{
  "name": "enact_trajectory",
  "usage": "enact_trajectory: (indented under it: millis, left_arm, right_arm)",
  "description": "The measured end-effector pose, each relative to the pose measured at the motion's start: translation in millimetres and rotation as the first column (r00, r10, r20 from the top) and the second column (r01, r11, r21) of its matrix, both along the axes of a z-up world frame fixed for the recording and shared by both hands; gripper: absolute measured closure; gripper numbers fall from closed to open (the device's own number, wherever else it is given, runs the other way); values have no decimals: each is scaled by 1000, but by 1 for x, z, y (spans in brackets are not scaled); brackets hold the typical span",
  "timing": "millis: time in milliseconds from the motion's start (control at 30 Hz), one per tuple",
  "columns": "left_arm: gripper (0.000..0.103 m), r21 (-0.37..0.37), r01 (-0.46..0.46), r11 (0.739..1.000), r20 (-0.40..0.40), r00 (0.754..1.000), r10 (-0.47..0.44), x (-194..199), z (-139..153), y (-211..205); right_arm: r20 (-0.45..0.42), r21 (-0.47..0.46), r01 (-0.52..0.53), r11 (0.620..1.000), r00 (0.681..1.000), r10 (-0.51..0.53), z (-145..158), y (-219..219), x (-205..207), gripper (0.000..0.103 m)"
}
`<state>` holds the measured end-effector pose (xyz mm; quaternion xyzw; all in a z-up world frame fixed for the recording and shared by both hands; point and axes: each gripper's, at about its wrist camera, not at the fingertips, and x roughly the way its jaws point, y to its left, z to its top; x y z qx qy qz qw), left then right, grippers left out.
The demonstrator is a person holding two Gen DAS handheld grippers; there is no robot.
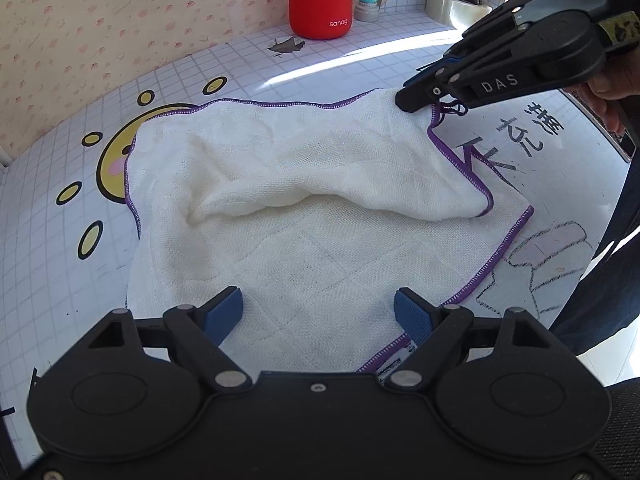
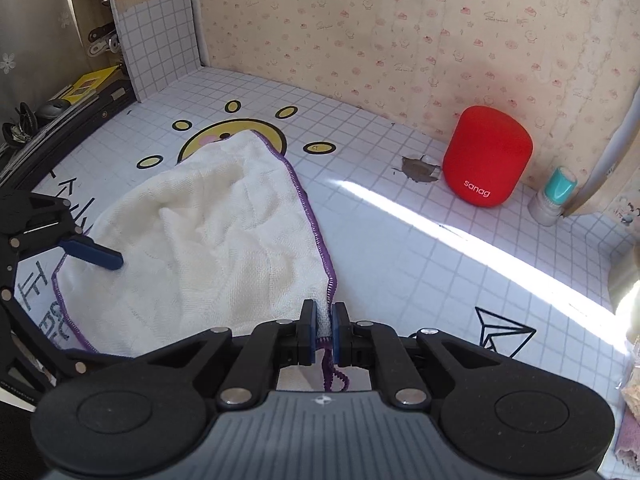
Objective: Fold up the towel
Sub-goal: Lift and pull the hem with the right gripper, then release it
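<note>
Desk [image 1: 360, 60]: white grid-patterned surface with cartoon drawings; it carries everything here.
Towel [image 1: 304, 240]: white gauze cloth with purple stitched hem, lying on the desk in front of the red speaker and over part of the yellow sun drawing. One side is doubled over the rest, leaving a puffy, uneven fold line across the middle; the lower layer lies flat towards the left gripper.
Red speaker [image 1: 320, 6]: stands at the back wall, well apart from the towel; landmark for the rest.
Right gripper [image 2: 324, 326]: fingers pressed together on a towel corner, loose purple thread hanging below them. The corner is held slightly raised on the side of the towel nearest the speaker.
Left gripper [image 1: 318, 312]: fingers spread wide, holding nothing, hovering over the towel edge farthest from the speaker.
Teal-capped bottle [image 1: 368, 0]: just beside the speaker, out of the way.
Step in hand: a judgement only, the right gripper is carrying or placing its corner across the towel in a fold; whether this fold is being laid down or lifted cannot be settled.
Next move calls for: keeping the pinched corner taut and matching hem to hem, with the left fingers free to pin or smooth the bulging crease.
</note>
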<state>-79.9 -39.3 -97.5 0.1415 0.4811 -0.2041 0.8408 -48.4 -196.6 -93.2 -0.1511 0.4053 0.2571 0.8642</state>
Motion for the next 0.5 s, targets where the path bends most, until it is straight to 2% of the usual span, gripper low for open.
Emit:
enact_trajectory:
  millis: [500]
  left_arm:
    - [19, -10, -42, 999, -15, 999, 42, 5, -2, -1]
  right_arm:
    - [93, -69, -34, 997, 995, 40, 7, 8, 80, 96]
